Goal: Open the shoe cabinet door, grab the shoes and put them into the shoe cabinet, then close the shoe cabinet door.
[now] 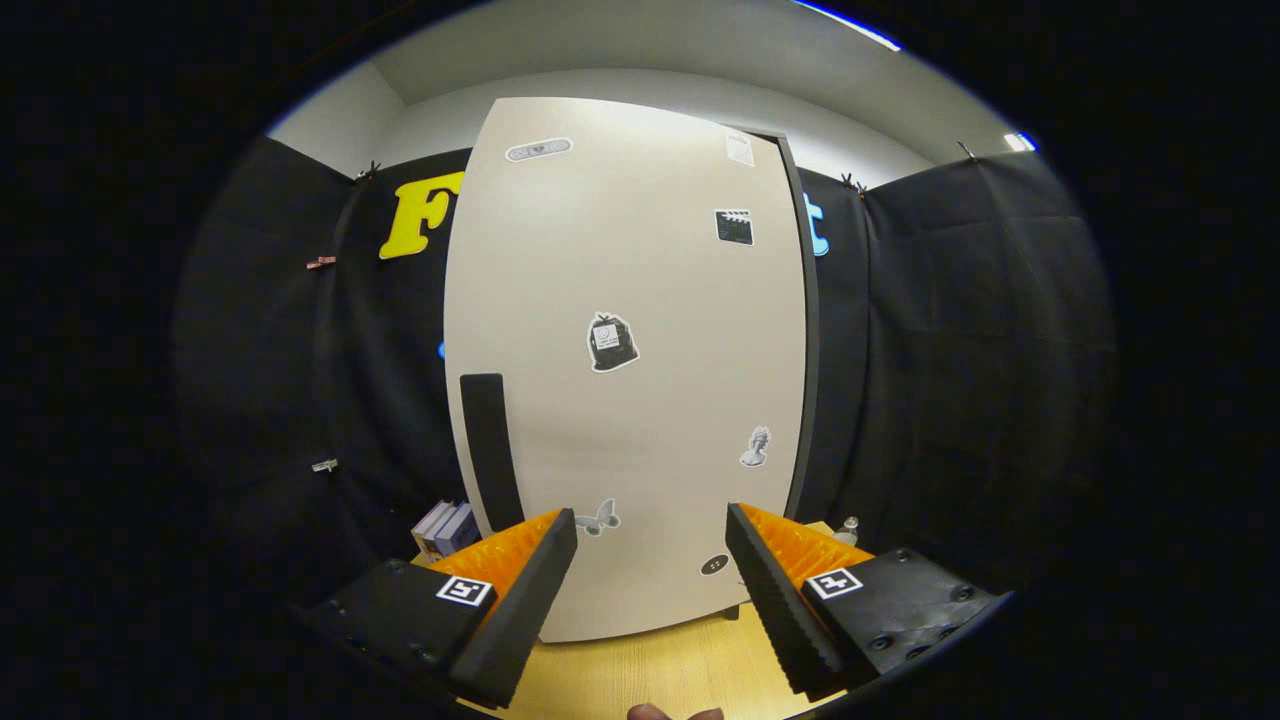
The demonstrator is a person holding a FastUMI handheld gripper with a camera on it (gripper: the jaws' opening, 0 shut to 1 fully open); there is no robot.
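The shoe cabinet's beige door [625,370] stands shut straight ahead, just beyond the fingers, with several stickers on it. A tall black handle [490,450] runs along its left edge, above and slightly left of the left finger. My gripper [650,545] is open, nothing between its orange-and-black fingers [525,580], which point at the lower part of the door. The cabinet's dark side panel [805,330] shows along the right edge. The shoes are out of view.
The cabinet stands on a light wooden surface [660,670] under the fingers. A few books [445,528] lie left of the cabinet's base. A small bottle [849,528] stands to its right. Black cloth walls close in on both sides.
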